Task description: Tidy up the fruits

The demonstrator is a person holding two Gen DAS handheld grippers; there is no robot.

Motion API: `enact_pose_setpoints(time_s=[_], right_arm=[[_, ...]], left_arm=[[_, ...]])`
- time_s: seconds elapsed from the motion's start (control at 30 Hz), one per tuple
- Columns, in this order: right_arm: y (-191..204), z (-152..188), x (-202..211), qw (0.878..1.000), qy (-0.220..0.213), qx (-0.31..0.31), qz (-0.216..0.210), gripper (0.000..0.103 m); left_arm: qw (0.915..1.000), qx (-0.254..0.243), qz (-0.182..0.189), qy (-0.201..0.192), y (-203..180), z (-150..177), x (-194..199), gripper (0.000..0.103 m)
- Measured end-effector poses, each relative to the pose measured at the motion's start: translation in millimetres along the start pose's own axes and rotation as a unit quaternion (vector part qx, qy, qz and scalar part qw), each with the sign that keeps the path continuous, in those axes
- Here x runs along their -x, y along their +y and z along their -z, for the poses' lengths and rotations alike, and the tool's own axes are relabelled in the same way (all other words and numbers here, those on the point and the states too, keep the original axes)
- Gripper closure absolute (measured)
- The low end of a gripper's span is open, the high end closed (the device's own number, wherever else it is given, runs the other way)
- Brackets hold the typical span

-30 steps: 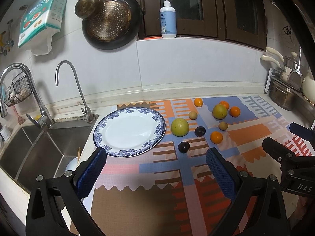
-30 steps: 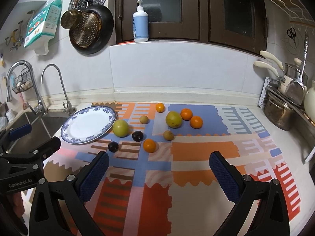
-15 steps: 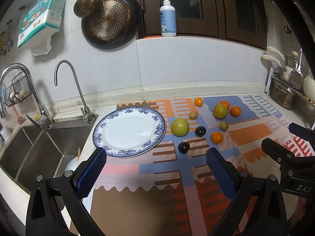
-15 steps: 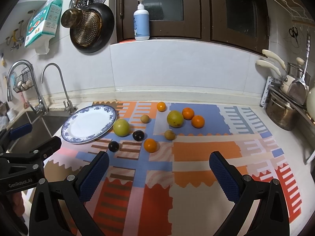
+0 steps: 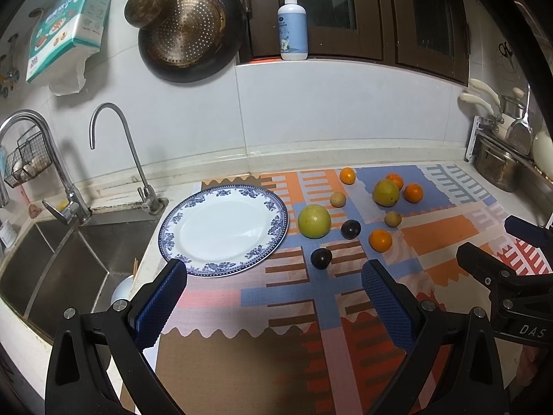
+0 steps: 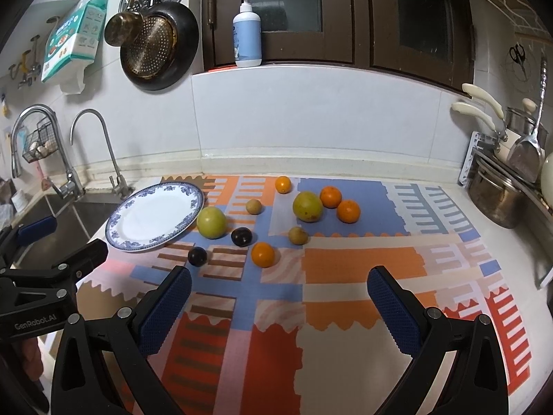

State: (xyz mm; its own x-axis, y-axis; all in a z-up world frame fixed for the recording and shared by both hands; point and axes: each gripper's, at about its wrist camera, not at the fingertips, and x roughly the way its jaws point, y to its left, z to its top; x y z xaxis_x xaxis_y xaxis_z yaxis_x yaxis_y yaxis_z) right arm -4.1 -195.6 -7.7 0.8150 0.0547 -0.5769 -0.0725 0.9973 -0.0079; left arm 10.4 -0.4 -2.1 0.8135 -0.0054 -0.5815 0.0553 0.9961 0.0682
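Plate: white centre, blue floral rim band.
Mat: patchwork of orange, red, blue, pink, cream and brown blocks, with striped and zigzag-edged panels.
Large fruits: yellow-green, two of them, the farther one flecked brown.
Oranges: bright orange, four.
Plums: near black, two.
Small round fruits: dull tan-yellow, two.
Left gripper: black frame, blue textured pads.
Right gripper: black frame, blue textured pads.
Pump bottle: pale blue body, white pump.
Hanging pan: black outside, coppery perforated inside.
Wall tiles: plain white.
Cabinet frames: dark brown.
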Motion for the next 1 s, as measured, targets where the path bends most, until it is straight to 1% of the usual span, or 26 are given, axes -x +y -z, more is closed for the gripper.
enact_pose_setpoints(time_s=[0.3, 0.37, 0.5, 0.53, 0.67, 0.7, 0.77, 0.8, 0.9, 0.97, 1.0], right_arm=[[-0.1, -0.9, -10.8, 1.0, 0.016, 0.003, -0.008, 0.0], [-0.7, -1.3, -15.4, 1.0, 0.022, 0.005, -0.01, 0.0], [-1.2, -3.0, -26.4, 0.999, 0.033, 0.008, -0.017, 0.001], [-1.5, -3.3, -29.3, 0.999, 0.035, 0.009, -0.02, 0.001], [2.0, -4.5, -44.0, 0.998, 0.045, 0.027, -0.03, 0.008], [3.1, -4.4, -47.2, 0.998, 0.047, 0.032, -0.032, 0.011], [4.8, -4.6, -55.9, 0.997, 0.052, 0.042, -0.039, 0.014], [5.3, -5.1, -59.1, 0.997, 0.054, 0.044, -0.041, 0.016], [5.4, -5.3, -74.0, 0.995, 0.067, 0.051, -0.05, 0.022], [4.5, -5.2, -83.7, 0.994, 0.076, 0.053, -0.053, 0.025], [3.9, -5.5, -87.1, 0.994, 0.079, 0.052, -0.054, 0.026]], left_arm=[[0.9998, -0.009, 0.007, 0.013, -2.9, 0.2, -13.1, 0.0], [0.9997, -0.014, 0.014, 0.016, -3.6, 0.4, -18.3, 0.0], [0.9994, -0.027, 0.019, 0.013, -6.5, 0.8, -26.6, 0.001], [0.9992, -0.032, 0.022, 0.011, -7.4, 0.7, -28.9, 0.004], [0.9983, -0.043, 0.037, 0.011, -8.7, -0.9, -40.7, 0.014], [0.9979, -0.044, 0.046, 0.013, -9.1, -1.3, -45.3, 0.016], [0.997, -0.047, 0.059, 0.017, -11.3, -1.3, -52.3, 0.022], [0.9964, -0.051, 0.064, 0.02, -13.1, -1.4, -57.9, 0.023], [0.9951, -0.059, 0.074, 0.029, -16.8, -1.6, -72.0, 0.029], [0.9942, -0.063, 0.08, 0.035, -18.7, -1.1, -80.0, 0.035], [0.9936, -0.066, 0.083, 0.039, -19.8, -1.2, -84.9, 0.036]])
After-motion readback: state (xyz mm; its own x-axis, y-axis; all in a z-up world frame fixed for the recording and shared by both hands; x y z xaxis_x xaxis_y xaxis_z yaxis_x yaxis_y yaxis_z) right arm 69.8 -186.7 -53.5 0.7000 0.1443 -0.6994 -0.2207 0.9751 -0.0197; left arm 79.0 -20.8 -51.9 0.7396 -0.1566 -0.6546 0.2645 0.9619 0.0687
